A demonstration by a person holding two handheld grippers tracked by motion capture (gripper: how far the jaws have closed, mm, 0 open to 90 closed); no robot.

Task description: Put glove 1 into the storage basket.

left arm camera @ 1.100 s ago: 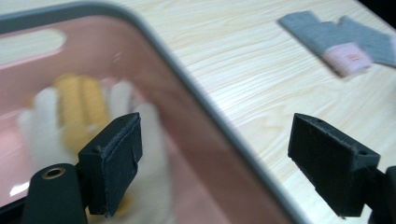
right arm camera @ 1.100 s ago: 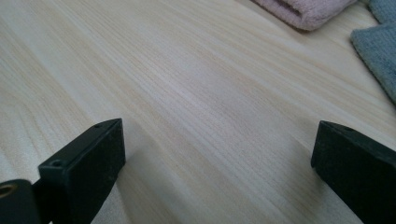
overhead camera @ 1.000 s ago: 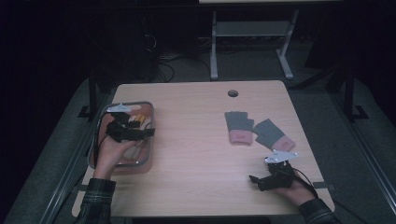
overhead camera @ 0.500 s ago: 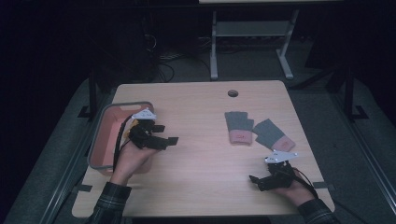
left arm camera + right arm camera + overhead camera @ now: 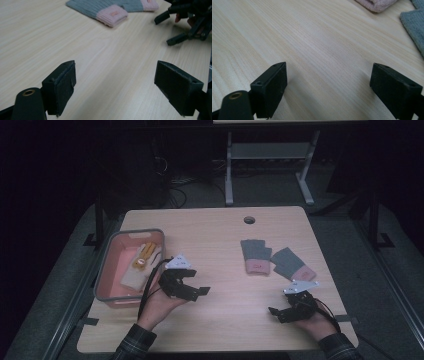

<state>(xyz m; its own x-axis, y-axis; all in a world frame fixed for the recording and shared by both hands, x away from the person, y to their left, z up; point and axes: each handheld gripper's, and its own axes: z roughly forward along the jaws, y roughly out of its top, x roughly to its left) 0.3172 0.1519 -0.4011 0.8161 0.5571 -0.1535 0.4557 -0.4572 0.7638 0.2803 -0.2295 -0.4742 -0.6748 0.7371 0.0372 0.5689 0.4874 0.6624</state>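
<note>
While both pairs of tongs hover low over the worktop (image 5: 215, 235), nothing sits between either set of jaws. Left tongs (image 5: 192, 285) stand wide, just right of the pink basket (image 5: 105, 270) with its yellow item (image 5: 144, 256), pointing across the bare wood. Right tongs (image 5: 281, 312) gape nearly as wide, jaws having just eased inward a touch. Two grey gloves with pink cuffs (image 5: 272, 262) lie flat, side by side, just beyond the right tongs.

Grey gloves (image 5: 272, 259) with pink cuffs, pale wood table (image 5: 220, 235), pink tray (image 5: 115, 255) rimmed grey
</note>
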